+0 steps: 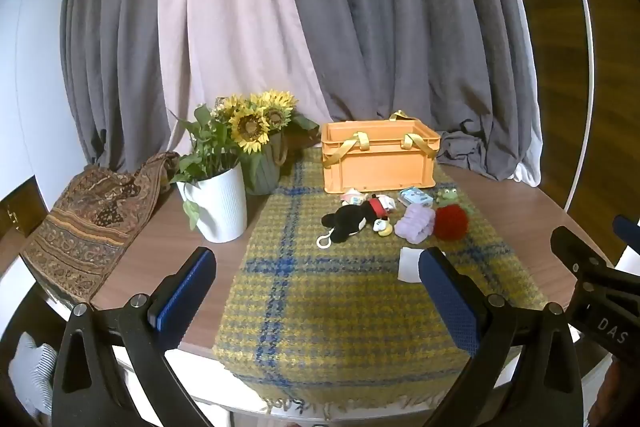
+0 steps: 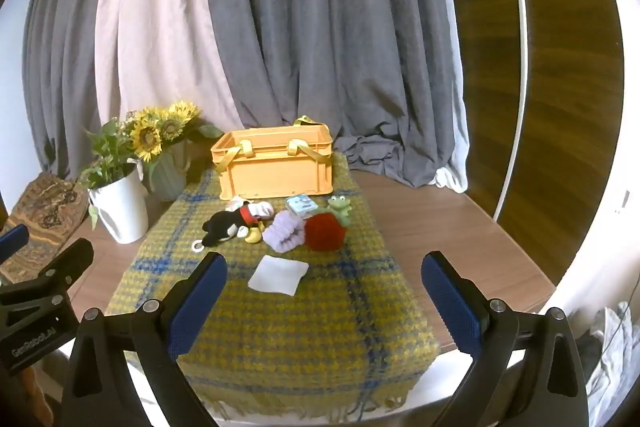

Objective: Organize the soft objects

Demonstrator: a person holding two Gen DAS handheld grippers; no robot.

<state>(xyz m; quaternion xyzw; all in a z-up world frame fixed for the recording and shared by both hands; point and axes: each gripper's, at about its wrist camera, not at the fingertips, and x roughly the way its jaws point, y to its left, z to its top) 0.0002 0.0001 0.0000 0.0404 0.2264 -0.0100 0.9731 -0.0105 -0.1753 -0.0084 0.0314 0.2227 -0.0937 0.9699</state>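
jaws standing wide on both the left gripper (image 1: pixel 316 291) and the right gripper (image 2: pixel 324 297), nothing between the blue pads, both hovering over the near end of the plaid blanket (image 2: pixel 304 327) and tilting down toward it.

lying in a loose cluster on the blanket, just in front of the orange crate (image 2: pixel 276 163): a black plush toy (image 2: pixel 226 227) with its white ring toward the near side, a lilac knitted piece (image 2: pixel 284 231) touching a red fuzzy ball (image 2: pixel 325 231), a small green frog (image 2: pixel 340 205) behind the ball, a light blue pack (image 2: pixel 302 205), and a pale bundle (image 2: pixel 262 209) close to the crate wall. sitting apart, nearer the grippers, a flat white cloth (image 2: pixel 278 279).

probably waiting with 2 empty grippers because no item has been chosen yet; crate open at the top with its yellow straps (image 2: pixel 298 147) hanging over the rim, likely meant as the container for the soft things.

relative to the jaws: white cloth nearest, lying ahead of and between the right gripper's pads in its own view, and just behind the right-hand pad in the left wrist view; the cluster farther ahead, well apart from both grippers, crate beyond that.

standing off to the left on the surface (image 2: pixel 440 227), clear of the working area: a white vase (image 1: pixel 218 205) with sunflowers (image 1: pixel 256 121), and a patterned cloth (image 1: pixel 92 219).
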